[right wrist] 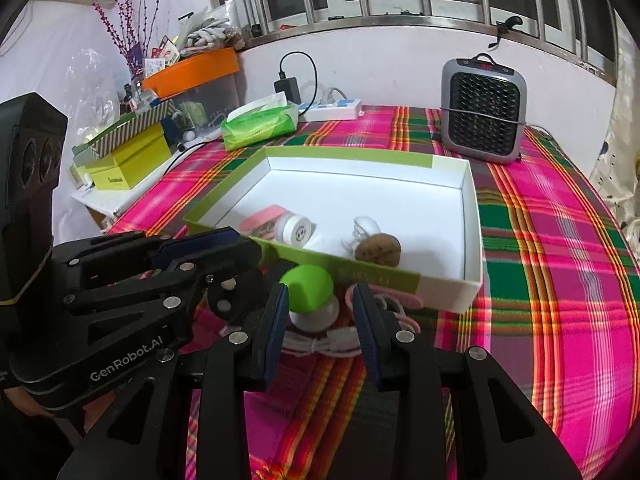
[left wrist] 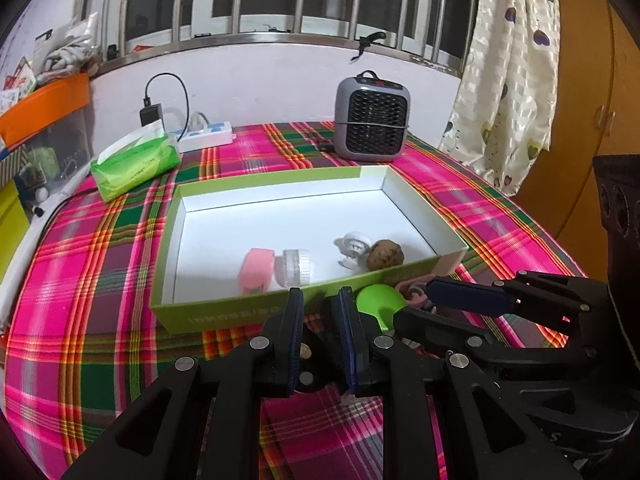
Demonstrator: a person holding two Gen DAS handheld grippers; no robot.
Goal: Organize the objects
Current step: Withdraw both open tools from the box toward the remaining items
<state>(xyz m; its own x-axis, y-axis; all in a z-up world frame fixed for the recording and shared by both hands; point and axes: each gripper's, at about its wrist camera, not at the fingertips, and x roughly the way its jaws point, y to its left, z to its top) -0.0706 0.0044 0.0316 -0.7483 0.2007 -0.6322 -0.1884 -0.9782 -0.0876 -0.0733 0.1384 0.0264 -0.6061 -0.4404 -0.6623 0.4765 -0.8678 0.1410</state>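
Plaid cloth [left wrist: 100, 280] covers worktop. Shallow cardboard box [left wrist: 224, 312], white inside, holds pink case [left wrist: 256, 266], clear jar [left wrist: 296, 266], walnut [left wrist: 386, 254]. Right view alone shows white cable [right wrist: 320, 344], round green-capped toy [right wrist: 308, 284] between spread right fingers [right wrist: 276, 320], untouched. Left fingers [left wrist: 294, 332] nearly pressed together, empty.

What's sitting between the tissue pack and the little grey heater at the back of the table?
A white power strip with a black charger plugged in, then bare plaid cloth up to the heater; the right wrist view shows it best.
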